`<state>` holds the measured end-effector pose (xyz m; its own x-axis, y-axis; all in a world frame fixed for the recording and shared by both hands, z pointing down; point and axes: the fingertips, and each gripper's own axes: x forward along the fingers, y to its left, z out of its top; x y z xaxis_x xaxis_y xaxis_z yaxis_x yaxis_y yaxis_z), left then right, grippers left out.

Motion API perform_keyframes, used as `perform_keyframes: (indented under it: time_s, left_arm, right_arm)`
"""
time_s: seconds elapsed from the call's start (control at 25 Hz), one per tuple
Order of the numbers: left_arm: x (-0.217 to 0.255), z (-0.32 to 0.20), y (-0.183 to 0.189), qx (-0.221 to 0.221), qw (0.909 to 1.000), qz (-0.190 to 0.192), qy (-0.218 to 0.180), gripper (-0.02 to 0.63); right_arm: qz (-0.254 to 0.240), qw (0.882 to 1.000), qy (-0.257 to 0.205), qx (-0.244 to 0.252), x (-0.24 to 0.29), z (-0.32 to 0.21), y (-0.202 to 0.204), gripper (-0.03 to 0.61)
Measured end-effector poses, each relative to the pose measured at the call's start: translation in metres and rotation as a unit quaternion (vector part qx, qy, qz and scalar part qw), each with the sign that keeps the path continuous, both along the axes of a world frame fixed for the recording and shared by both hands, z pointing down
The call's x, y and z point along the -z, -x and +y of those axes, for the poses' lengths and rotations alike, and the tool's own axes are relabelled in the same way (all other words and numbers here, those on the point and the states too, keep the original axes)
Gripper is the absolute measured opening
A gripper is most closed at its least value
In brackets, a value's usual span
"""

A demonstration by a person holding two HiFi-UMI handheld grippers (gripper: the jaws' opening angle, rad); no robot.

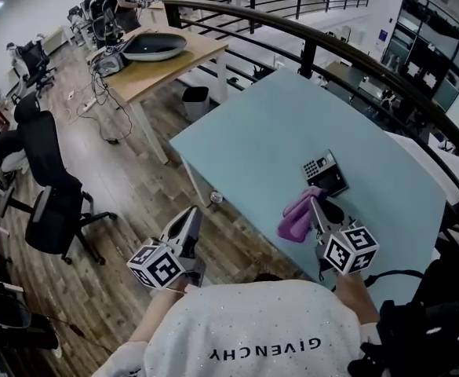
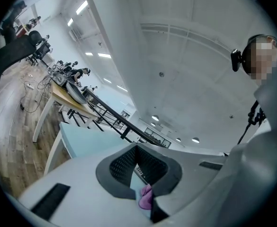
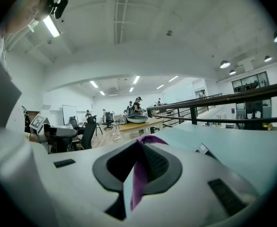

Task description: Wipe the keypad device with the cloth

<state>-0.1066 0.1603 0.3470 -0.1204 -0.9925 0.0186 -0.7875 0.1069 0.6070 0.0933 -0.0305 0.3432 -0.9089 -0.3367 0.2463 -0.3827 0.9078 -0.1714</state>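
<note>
The keypad device [image 1: 324, 171] is small and black with pale keys; it lies on the light blue table [image 1: 253, 132], near its right side. A purple cloth [image 1: 298, 215] hangs just in front of it, pinched by my right gripper [image 1: 314, 201], which is shut on it. In the right gripper view the cloth [image 3: 137, 178] runs as a strip between the jaws of that gripper [image 3: 139, 143], and the keypad [image 3: 203, 149] shows beyond, to the right. My left gripper [image 1: 194, 213] hangs off the table's near edge over the floor, shut with nothing held. Its own view shows the gripper [image 2: 137, 148] and the cloth [image 2: 146, 197] past it.
A black railing [image 1: 307, 49] curves behind the table. A wooden desk [image 1: 154, 65] with a dark dish stands at the back left, a bin [image 1: 195, 100] beside it. A black office chair [image 1: 52, 187] stands on the wood floor at left. People sit far back.
</note>
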Motion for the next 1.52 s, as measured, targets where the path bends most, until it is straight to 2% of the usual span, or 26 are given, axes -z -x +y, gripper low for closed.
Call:
perform_keyframes:
  time_s: [0.36,0.52,0.68,0.76,0.84,0.92,1.08,1.32,1.52]
  left_arm:
    - [-0.015,-0.002,0.022,0.001,0.9997,0.013,0.018,0.0]
    - [-0.021,-0.015,0.049,0.003,0.9997,0.003,0.022,0.0]
    - [-0.03,-0.039,0.071,-0.008,0.999,0.014,0.042,0.0]
    - [-0.031,-0.059,0.084,-0.016,0.9985,0.011,0.05,0.0]
    - [-0.028,-0.079,0.096,-0.024,0.9983,0.004,0.052,0.0]
    - [-0.026,-0.104,0.101,-0.049,0.9974,-0.007,0.053,0.0]
    - [-0.029,-0.172,0.093,-0.131,0.9901,-0.011,0.048,0.0]
    - [-0.054,-0.261,0.067,-0.254,0.9652,-0.025,0.058,0.0]
    - [-0.068,-0.314,0.048,-0.299,0.9517,-0.034,0.063,0.0]
  right_arm:
    - [-0.022,0.998,-0.011,-0.05,0.008,-0.042,0.035,0.028]
    - [-0.054,0.996,0.048,-0.055,-0.006,-0.061,0.058,0.028]
    - [-0.096,0.991,0.085,-0.024,-0.006,-0.069,0.092,0.026]
    - [-0.098,0.993,0.07,-0.007,-0.006,-0.074,0.109,0.026]
    - [-0.066,0.997,0.039,-0.014,-0.017,-0.084,0.119,0.026]
    - [-0.034,0.998,0.024,-0.037,-0.032,-0.098,0.123,0.028]
    - [-0.037,0.993,0.055,-0.1,-0.053,-0.143,0.129,0.028]
    - [-0.043,0.977,0.08,-0.193,-0.094,-0.186,0.121,0.028]
    - [-0.046,0.968,0.088,-0.23,-0.11,-0.201,0.112,0.028]
